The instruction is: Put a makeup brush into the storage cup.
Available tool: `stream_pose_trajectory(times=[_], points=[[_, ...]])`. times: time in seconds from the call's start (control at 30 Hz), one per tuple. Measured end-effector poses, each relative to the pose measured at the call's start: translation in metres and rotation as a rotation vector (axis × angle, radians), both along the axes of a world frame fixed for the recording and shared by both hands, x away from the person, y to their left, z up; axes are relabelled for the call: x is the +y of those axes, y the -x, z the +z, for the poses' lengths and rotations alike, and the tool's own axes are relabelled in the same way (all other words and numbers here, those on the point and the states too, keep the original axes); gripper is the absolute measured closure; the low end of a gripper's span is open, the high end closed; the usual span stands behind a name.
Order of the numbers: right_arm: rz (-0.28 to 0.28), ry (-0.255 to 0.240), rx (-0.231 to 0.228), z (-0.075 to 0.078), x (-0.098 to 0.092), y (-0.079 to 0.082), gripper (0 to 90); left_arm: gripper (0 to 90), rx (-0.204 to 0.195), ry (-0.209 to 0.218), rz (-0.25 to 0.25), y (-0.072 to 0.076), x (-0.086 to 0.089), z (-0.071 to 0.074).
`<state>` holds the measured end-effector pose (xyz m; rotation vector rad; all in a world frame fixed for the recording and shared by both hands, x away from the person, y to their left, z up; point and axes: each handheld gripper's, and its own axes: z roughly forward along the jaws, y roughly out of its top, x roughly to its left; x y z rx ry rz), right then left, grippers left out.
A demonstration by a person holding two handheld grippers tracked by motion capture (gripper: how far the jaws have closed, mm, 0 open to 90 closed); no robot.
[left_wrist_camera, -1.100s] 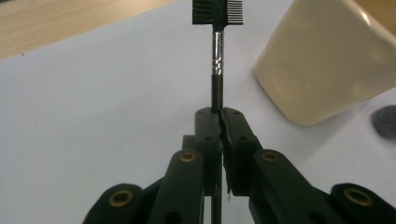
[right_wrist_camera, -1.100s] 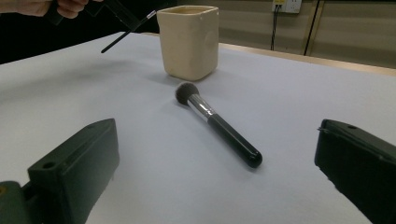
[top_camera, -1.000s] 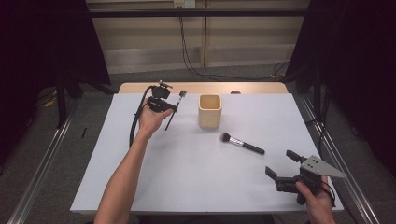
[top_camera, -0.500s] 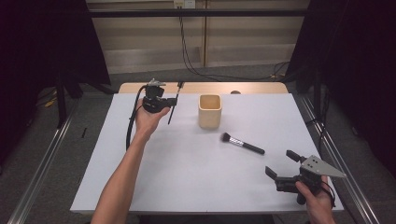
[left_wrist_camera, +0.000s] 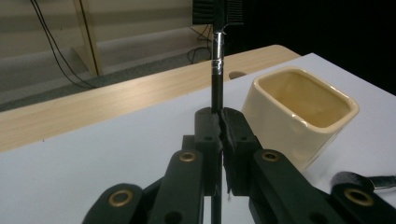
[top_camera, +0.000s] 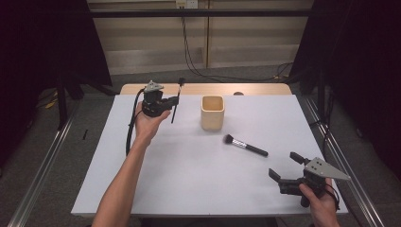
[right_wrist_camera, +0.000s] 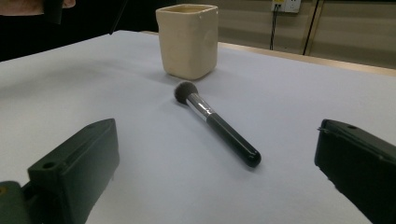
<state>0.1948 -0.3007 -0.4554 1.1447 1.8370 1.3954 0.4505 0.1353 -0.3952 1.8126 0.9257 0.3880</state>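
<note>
On table: one cup (top_camera: 212,111), one loose brush (top_camera: 245,145) — left tool (top_camera: 170,101) clamps second brush (top_camera: 177,99), right tool (top_camera: 285,165) wide, empty.

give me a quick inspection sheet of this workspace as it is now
surface: white table top with a wooden strip along the far edge; no spills seen
job's things: cream square cup upright and empty; slim black brush held upright left of the cup, bristle head up; round-headed makeup brush lying flat on the table between the cup and the right gripper
clutter: nothing seen
grippers: left gripper raised off the table, fingers shut on the slim brush handle; right gripper low at the near right corner, fingers wide open, pointing at the makeup brush
cables: black cable looping down from the left gripper; wall cables behind the table
surroundings: floor rails on both sides, dark curtains
</note>
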Motion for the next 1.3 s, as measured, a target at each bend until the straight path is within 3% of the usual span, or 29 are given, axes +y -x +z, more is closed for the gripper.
stream_pose_trajectory(times=[0.33,0.8,1.3], points=[[0.002,0.001,-0.004,0.000,0.000,0.000,0.0,85.7,-0.066,0.051,-0.019,0.010,-0.002,0.005],[0.000,-0.001,-0.003,0.000,0.000,0.000,0.0,85.7,-0.125,0.090,-0.044,0.024,-0.003,0.017],[-0.001,-0.002,-0.006,0.000,0.000,0.000,0.0,85.7,-0.171,0.131,-0.090,0.034,-0.023,0.032]])
